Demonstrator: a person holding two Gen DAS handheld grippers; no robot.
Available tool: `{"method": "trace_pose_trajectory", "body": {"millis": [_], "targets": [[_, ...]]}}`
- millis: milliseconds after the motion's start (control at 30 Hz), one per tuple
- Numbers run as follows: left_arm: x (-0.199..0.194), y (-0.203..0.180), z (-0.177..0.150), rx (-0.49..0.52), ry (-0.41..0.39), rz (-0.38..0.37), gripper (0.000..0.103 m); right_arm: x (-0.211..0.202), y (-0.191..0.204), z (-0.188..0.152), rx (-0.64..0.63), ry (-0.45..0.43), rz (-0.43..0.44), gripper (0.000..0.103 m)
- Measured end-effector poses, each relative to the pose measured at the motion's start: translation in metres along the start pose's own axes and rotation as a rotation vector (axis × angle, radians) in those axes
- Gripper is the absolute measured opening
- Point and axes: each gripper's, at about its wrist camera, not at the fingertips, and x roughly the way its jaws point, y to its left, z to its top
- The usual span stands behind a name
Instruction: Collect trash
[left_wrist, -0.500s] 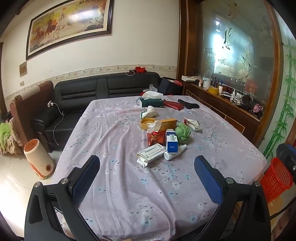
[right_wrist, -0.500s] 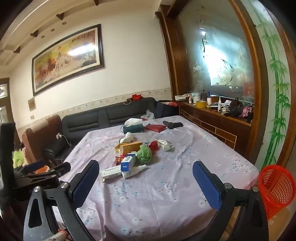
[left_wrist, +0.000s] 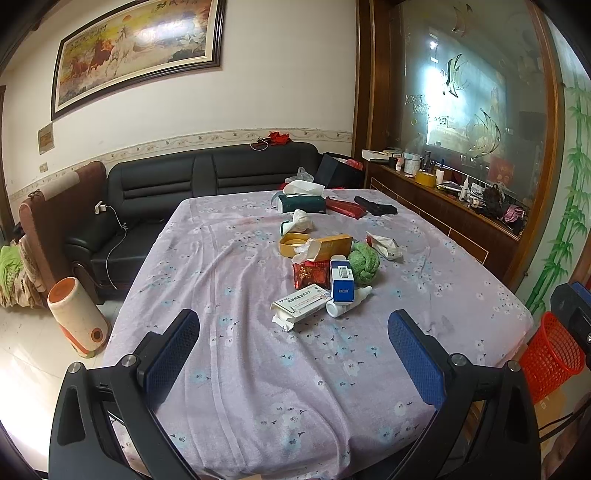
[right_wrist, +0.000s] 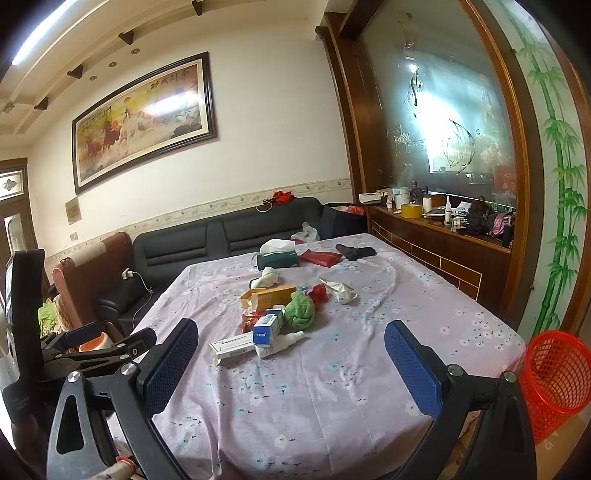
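Trash: boxes, a white bottle (left_wrist: 349, 302), a green wad (left_wrist: 364, 261) and wrappers lie clustered mid-counter (left_wrist: 258, 369), well short of either gripper.
Basket: red bin (right_wrist: 557, 384) stands on the floor off the counter's right corner, likely the drop point.
Left gripper (left_wrist: 293, 356): jaws spread wide, empty, above the near edge.
Right gripper (right_wrist: 291, 363): likewise released, empty.
Room: bare cloth lies between near edge and pile; approach looks unobstructed.
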Motion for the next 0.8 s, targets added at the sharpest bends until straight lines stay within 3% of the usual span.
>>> {"method": "trace_pose_trajectory", "body": {"millis": [667, 800], "targets": [[0.0019, -0.0033, -0.001, 0.001, 0.003, 0.001, 0.101, -0.0002, 0.0066, -0.0002, -0.033, -0.061, -0.003, 0.102], [0.0048, -0.0051, 0.0004, 0.007, 0.011, 0.004, 0.101, 0.0052, 0.0053, 0.0048, -0.034, -0.041, 0.001, 0.102]]}}
